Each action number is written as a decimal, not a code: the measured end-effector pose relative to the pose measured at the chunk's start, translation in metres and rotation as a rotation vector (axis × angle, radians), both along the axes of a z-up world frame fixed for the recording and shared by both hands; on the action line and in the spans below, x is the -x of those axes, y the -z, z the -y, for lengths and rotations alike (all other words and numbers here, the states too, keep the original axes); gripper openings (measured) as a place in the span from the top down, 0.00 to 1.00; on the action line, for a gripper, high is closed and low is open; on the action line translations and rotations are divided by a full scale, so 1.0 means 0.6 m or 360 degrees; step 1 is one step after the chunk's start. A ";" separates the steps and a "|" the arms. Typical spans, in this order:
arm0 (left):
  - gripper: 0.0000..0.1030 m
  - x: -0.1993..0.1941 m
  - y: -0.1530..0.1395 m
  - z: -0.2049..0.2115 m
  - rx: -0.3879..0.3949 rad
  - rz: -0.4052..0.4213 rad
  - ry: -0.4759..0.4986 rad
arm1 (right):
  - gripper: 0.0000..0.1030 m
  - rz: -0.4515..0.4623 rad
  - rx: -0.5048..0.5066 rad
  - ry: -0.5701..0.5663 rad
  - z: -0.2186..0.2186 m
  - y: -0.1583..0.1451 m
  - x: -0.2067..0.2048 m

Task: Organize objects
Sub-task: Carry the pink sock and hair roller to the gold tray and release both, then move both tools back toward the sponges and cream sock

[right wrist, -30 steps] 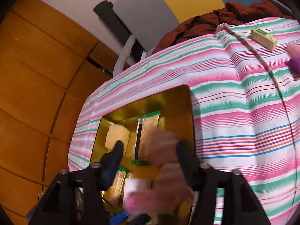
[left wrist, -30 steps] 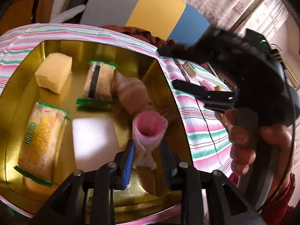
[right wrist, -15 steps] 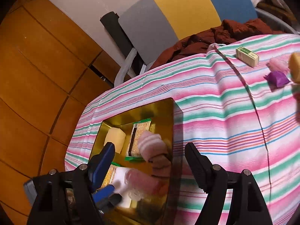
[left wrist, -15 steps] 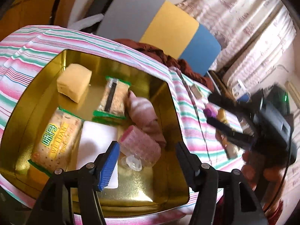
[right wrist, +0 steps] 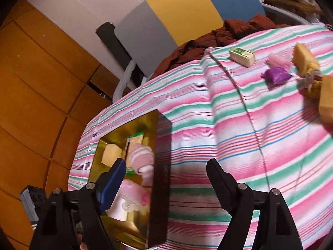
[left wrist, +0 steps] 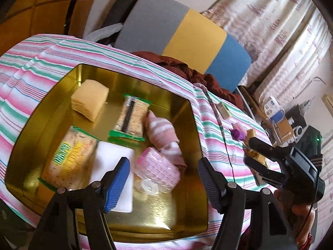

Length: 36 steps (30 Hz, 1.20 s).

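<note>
A gold tin tray [left wrist: 193, 112] sits on the striped cloth. In it lie a yellow sponge [left wrist: 89, 102], a snack bar packet [left wrist: 132, 117], a cracker packet [left wrist: 70, 158], a white block [left wrist: 113, 162], a rolled pink striped sock [left wrist: 163, 131] and a pink ribbed plastic bottle [left wrist: 157, 169] on its side. My left gripper [left wrist: 164, 185] hovers over the bottle with its jaws opening and its pads clear of the bottle. My right gripper [right wrist: 166, 187] hangs beside the tray [right wrist: 160, 166], jaws opening, nothing between them.
Loose on the cloth to the right are a small green-and-white box [right wrist: 242, 57], a purple wrapped piece [right wrist: 275, 75], a pink fluffy bit [right wrist: 277, 59], a yellow sponge [right wrist: 303, 56] and a tan block [right wrist: 326, 102]. Brown clothing [right wrist: 208, 45] is heaped at the table's far edge.
My left gripper has opened and let go of the pink bottle, which now lies on its side in the tray. My right gripper has swung right, away from the tray, and opened wider.
</note>
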<state>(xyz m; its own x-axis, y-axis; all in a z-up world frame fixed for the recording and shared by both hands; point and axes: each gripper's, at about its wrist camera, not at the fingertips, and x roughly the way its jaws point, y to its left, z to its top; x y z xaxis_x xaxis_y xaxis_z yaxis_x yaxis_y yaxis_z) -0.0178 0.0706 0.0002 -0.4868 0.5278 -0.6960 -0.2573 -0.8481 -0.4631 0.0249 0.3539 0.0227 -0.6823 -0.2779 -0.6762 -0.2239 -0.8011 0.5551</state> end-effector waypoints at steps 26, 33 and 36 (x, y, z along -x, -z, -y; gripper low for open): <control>0.27 -0.083 0.005 -0.253 0.0209 -0.0019 0.0718 | 0.22 0.0238 -0.0210 0.0307 -0.213 0.049 -0.119; 0.27 -0.098 0.019 -0.297 0.0247 0.0022 0.0819 | 0.21 0.0318 -0.0406 0.0512 -0.310 0.024 -0.144; 0.27 -0.103 0.018 -0.310 0.0263 0.0016 0.0852 | 0.21 0.0441 -0.0486 0.0504 -0.344 0.038 -0.132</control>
